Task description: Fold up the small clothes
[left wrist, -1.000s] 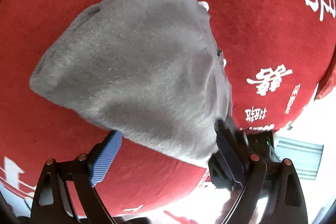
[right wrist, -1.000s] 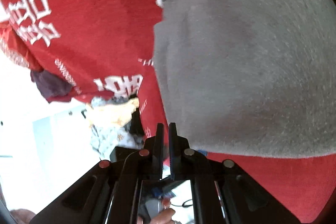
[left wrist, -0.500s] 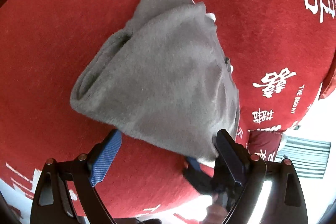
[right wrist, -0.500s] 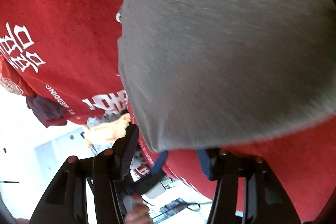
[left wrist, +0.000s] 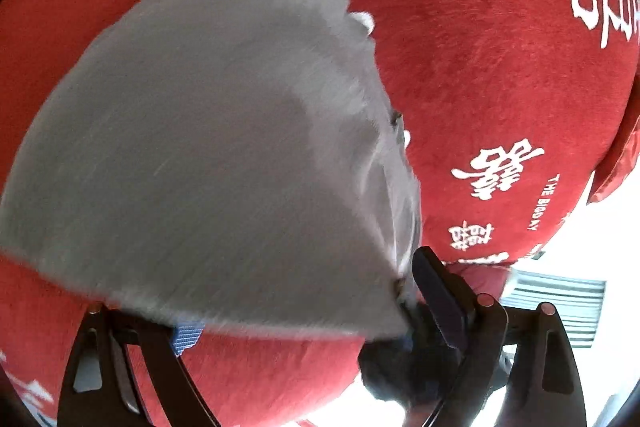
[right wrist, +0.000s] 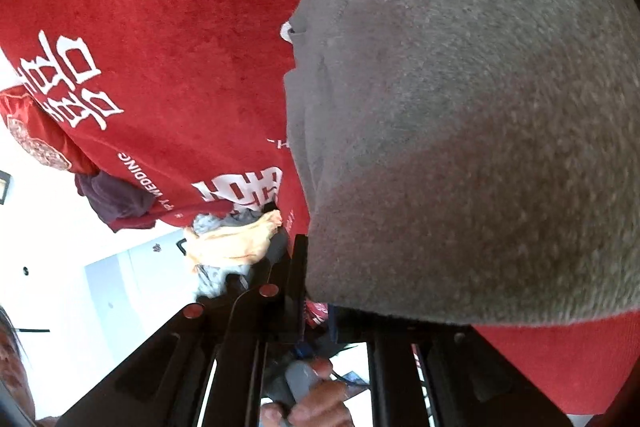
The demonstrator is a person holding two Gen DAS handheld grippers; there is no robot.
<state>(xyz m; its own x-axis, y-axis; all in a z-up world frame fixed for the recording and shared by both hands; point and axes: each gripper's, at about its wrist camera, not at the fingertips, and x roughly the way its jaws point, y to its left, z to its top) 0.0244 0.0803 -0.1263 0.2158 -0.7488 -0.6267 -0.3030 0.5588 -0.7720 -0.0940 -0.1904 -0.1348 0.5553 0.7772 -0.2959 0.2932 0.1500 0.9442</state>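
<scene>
A folded grey fleece garment [left wrist: 224,155] lies on the red cloth [left wrist: 480,27] with white characters. In the left wrist view it is blurred and fills the near field, and its near edge covers the gap between my left gripper's [left wrist: 304,311] wide-apart fingers [left wrist: 436,291]. In the right wrist view the same grey garment [right wrist: 472,115] fills the right half. My right gripper [right wrist: 316,291] sits at its near left corner with its fingers [right wrist: 298,267] close together, and the garment's edge hides the tips.
The red cloth's edge runs at the lower left of the right wrist view [right wrist: 168,203], with a heap of other clothes [right wrist: 232,243] and a dark maroon cloth [right wrist: 116,199] beyond it. A white room wall lies behind.
My left gripper has moved in close, so the garment now overlaps its fingers. My right gripper was shut, opened half a second ago, and its fingers now stand close together at the garment's corner.
</scene>
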